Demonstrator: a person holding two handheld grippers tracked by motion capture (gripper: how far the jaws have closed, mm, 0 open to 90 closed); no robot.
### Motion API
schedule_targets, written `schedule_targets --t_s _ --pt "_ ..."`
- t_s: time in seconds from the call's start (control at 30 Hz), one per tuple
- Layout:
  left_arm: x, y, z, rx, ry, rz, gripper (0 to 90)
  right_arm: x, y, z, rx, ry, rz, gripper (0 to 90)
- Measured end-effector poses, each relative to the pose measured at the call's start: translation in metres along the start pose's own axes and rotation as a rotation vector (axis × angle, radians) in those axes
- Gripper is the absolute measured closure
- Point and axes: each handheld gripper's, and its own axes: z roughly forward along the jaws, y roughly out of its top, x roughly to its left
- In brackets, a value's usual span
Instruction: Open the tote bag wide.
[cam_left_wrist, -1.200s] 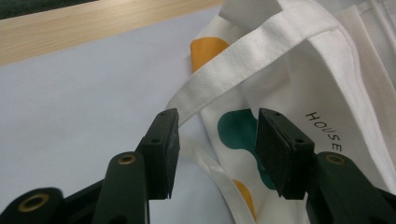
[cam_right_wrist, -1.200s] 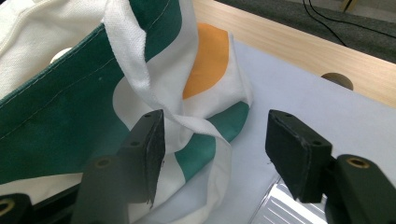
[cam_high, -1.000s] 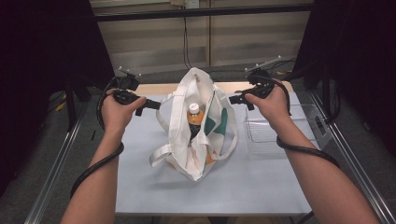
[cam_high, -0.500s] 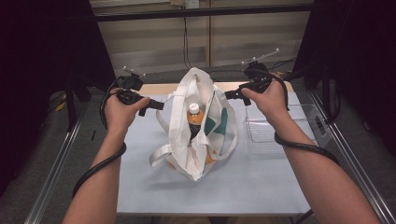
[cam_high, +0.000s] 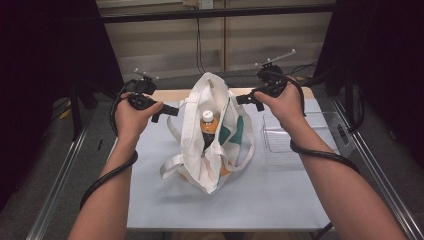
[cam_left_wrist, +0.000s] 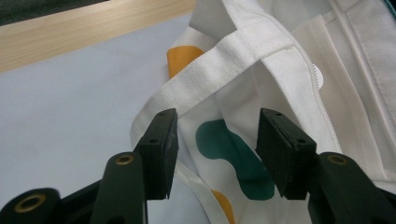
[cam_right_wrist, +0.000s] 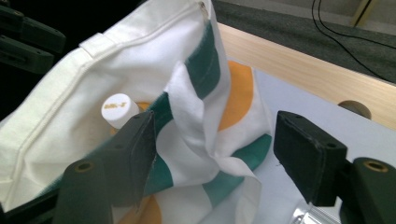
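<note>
Your white tote bag (cam_high: 212, 140) with green and orange patches stands slumped at the middle of the table, mouth open toward you, its far rim pulled up to a peak. Its handle strap (cam_left_wrist: 219, 74) droops loose down the left side. Inside it you have an orange bottle (cam_high: 208, 127) upright, white cap (cam_right_wrist: 120, 109) showing.

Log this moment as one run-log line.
left gripper: open, at tote bag strap | right gripper: jaws just opening, bag cloth between, unpressed | bottle: upright in bag
</note>
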Motion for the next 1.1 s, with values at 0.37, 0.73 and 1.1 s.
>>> schedule_targets --t_s 0.37,0.73,1.1 --pt "-0.006 0.006 0.004 0.009 -0.002 0.023 47.4 0.013 0.007 0.012 -0.013 0.016 0.008 26.5" --pt "-0.009 0.009 0.004 -0.007 0.002 0.008 39.9 0.024 0.009 0.029 0.013 0.019 -0.001 33.5" --pt "-0.021 0.018 0.003 -0.031 -0.031 -0.016 28.4 0.022 0.005 0.036 0.04 0.02 0.013 55.4"
